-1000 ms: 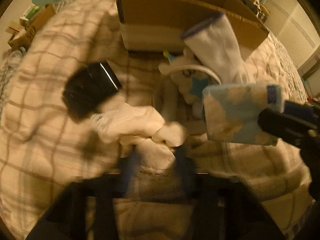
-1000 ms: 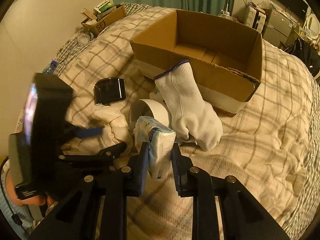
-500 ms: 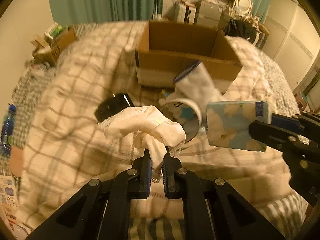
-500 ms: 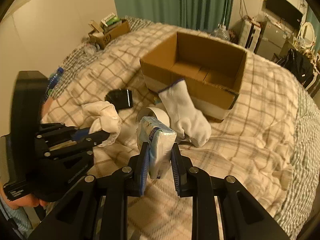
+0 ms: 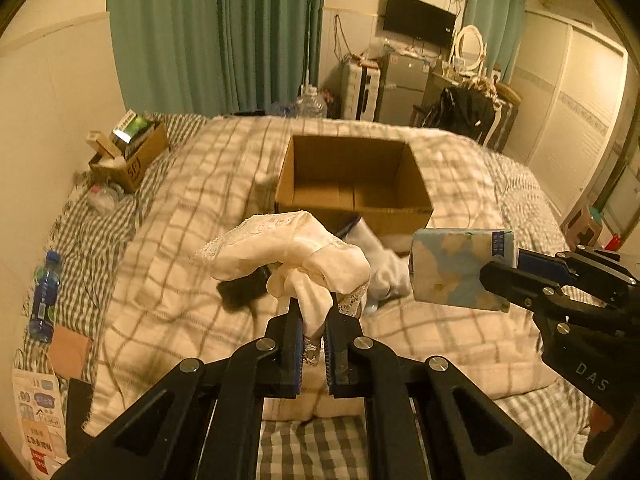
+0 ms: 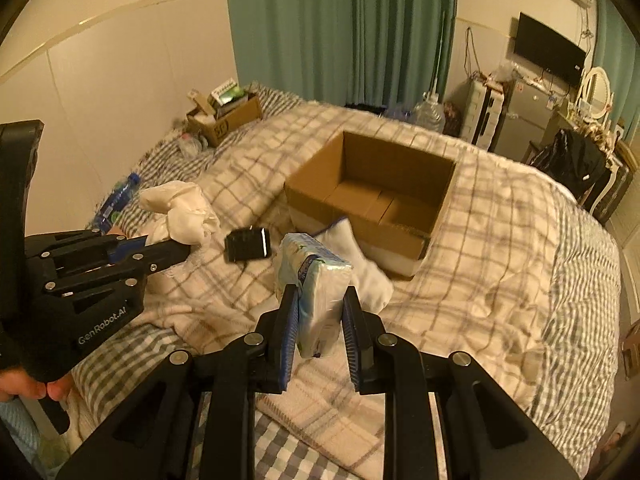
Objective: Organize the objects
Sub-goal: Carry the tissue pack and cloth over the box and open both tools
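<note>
My left gripper (image 5: 312,312) is shut on a cream lace-edged cloth (image 5: 292,252) and holds it above the bed; the cloth also shows in the right wrist view (image 6: 180,208). My right gripper (image 6: 320,300) is shut on a blue and cream tissue pack (image 6: 316,280), held in the air, seen too in the left wrist view (image 5: 460,268). An open, empty cardboard box (image 5: 352,180) (image 6: 372,196) stands on the plaid bed ahead. A white sock (image 6: 368,264) (image 5: 384,264) lies before the box. A black case (image 6: 246,244) lies left of it.
A small box of clutter (image 5: 128,156) sits at the bed's far left by the wall. A blue water bottle (image 5: 42,300) lies at the left edge. Green curtains, a fridge and a TV stand behind the bed.
Both grippers have risen and pulled back from the bed, the left with the cloth, the right with the tissue pack. The box interior has come into view.
</note>
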`<state>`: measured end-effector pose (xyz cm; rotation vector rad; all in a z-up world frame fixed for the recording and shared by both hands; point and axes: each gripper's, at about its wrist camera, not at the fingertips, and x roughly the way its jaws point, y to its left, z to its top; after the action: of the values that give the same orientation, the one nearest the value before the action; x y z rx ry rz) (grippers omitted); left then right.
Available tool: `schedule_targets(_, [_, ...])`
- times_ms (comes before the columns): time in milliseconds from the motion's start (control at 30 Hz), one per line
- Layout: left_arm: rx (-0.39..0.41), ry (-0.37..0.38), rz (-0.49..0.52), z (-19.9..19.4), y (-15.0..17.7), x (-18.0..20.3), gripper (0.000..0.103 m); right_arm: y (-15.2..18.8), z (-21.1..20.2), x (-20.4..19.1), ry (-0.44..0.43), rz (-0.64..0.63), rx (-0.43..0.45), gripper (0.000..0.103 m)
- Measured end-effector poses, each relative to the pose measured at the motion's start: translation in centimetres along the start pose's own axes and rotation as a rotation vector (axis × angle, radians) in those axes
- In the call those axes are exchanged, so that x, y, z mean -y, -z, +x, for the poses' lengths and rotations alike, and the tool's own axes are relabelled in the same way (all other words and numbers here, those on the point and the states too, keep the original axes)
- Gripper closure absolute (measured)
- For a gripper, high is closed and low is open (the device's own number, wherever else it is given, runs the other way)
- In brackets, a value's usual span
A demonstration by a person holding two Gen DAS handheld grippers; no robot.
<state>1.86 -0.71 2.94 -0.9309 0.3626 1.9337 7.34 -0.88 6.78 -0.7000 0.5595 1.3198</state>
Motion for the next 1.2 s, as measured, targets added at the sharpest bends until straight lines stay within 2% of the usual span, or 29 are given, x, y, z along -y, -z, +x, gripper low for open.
schedule_targets(233, [0.042, 0.005, 0.046, -0.8, -3.5, 1.2, 0.095, -2.7, -1.2, 1.1, 0.039, -0.013, 0.055, 0.083])
schedule_targets(500, [0.055, 0.017, 0.094, 1.5, -8.4, 2.5, 0.095, -6.8, 0.9, 3.1, 0.056, -0.014, 0.083, 0.083])
schedule_targets(767, [0.029, 0.045, 0.120, 7.5, -13.1, 3.4, 0.095, -11.8, 5.7, 6.5, 0.061, 0.008, 0.090, 0.083])
schedule_targets(800, [0.018, 0.077, 0.157, 8.4, -13.7, 3.6, 0.095, -12.5, 6.6, 7.0, 0.060, 0.011, 0.089, 0.083])
schedule_targets(967, [-0.011, 0.086, 0.218, 13.3, -16.0, 4.5, 0.095, -14.8, 10.5, 9.4, 0.050, 0.045, 0.071, 0.083])
schedule_targets(1200, [-0.070, 0.124, 0.228, 18.7, -15.9, 4.3, 0.095, -15.3, 16.1, 12.2, 0.055, 0.088, 0.008, 0.084])
